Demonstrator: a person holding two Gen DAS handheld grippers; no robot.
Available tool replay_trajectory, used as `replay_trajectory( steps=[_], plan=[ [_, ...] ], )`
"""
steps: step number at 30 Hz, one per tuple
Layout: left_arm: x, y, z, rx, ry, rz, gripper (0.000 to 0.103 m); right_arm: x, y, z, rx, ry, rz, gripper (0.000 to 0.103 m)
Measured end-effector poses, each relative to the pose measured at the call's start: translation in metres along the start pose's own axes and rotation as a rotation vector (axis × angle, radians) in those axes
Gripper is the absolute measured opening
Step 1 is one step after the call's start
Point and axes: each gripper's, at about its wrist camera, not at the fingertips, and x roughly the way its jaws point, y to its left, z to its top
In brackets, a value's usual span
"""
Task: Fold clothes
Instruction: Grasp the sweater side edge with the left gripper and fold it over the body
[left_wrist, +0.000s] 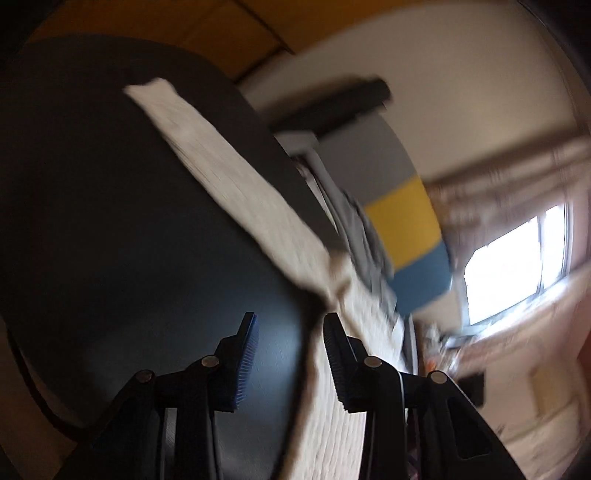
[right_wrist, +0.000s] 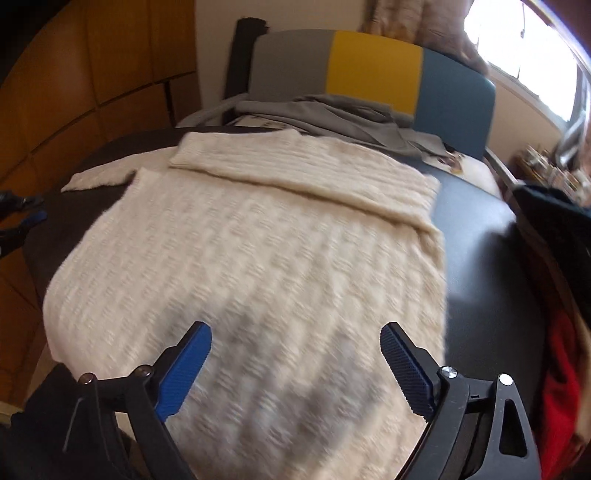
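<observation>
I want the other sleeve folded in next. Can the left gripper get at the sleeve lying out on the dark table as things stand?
Probably yes. The left gripper is open with nothing between its pads, and the sleeve lies flat on the bare dark table ahead of it, nothing on top.

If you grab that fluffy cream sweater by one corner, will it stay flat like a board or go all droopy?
Probably droopy. The cream sweater is a soft knit, and one sleeve already lies folded limply across it. It looks thick, so it may feel a bit heavy as it hangs. Its fuzzy ribbed surface likely grips the dark table rather than sliding easily.
</observation>
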Motion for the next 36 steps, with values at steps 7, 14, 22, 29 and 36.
replay_trajectory(
  steps=[7,14,22,29,36],
  plan=[
    [-0.001,0.057,0.109,-0.200,-0.159,0.050,0.042,0.047,0.025,0.029,0.011,0.010,0.035,0.094],
    [0.045,0.087,0.164,-0.309,-0.128,0.129,0.048,0.080,0.021,0.031,0.078,0.057,0.032,0.098],
    [0.086,0.095,0.170,-0.356,-0.108,0.144,0.049,0.085,0.019,0.033,0.082,0.063,0.039,0.103],
    [0.110,0.098,0.181,-0.406,-0.124,0.197,0.004,0.085,0.018,0.031,0.081,0.054,0.044,0.103],
    [0.120,0.081,0.185,-0.385,-0.147,0.234,0.004,0.085,0.017,0.030,0.077,0.047,0.048,0.103]
  ],
)
